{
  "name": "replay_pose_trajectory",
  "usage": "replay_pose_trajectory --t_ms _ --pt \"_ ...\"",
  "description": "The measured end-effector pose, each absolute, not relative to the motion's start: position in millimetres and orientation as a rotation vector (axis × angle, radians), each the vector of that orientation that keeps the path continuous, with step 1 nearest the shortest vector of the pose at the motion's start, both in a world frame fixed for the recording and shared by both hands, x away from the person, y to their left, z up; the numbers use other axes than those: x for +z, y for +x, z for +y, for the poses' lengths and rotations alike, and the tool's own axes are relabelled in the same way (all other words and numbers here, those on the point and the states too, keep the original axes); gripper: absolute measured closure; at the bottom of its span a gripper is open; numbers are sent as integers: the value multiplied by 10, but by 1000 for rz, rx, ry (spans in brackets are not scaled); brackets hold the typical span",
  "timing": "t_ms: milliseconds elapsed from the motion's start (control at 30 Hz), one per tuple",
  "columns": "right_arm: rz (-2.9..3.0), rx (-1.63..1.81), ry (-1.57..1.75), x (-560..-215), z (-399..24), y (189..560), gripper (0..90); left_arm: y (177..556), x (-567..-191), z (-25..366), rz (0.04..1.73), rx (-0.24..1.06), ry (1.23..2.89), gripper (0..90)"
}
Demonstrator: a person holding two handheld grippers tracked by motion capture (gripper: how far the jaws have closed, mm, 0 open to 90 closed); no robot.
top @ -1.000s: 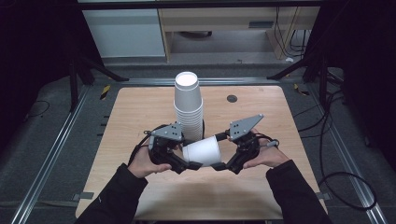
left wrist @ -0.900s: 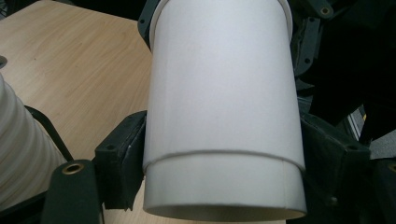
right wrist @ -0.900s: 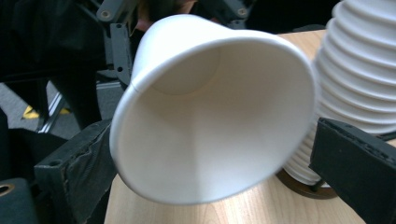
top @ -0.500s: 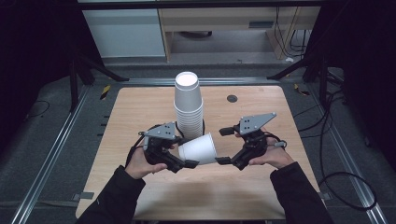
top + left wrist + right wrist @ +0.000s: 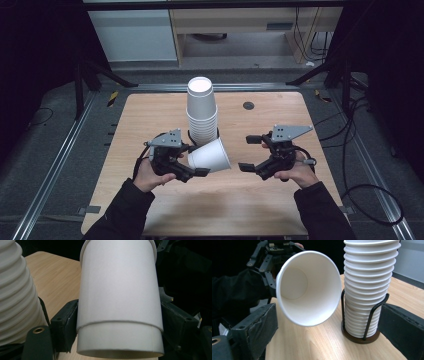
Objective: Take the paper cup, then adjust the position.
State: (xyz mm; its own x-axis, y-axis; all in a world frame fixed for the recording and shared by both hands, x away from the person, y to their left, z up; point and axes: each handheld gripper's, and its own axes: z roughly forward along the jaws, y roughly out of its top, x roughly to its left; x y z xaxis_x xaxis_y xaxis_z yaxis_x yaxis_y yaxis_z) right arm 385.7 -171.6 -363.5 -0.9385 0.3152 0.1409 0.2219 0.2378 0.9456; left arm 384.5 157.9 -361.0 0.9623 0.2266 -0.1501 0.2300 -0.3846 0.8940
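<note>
White paper cup (image 5: 211, 156) level in left tool (image 5: 192, 160) | right tool (image 5: 248, 153) wide, empty

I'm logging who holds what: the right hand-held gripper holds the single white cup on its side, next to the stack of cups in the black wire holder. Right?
Not quite: it is the left hand-held gripper that holds the single white cup on its side, next to the stack of cups in the black wire holder. The high view shows it; the right hand-held gripper stands open, apart from the cup.
</note>
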Motion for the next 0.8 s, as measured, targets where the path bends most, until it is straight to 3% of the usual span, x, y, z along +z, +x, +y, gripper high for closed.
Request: replay_pose_trajectory --t_ms 800 --pt "2422 1939 485 -3685 -1653 3753 28 3821 -3622 1520 245 -23 1893 224"
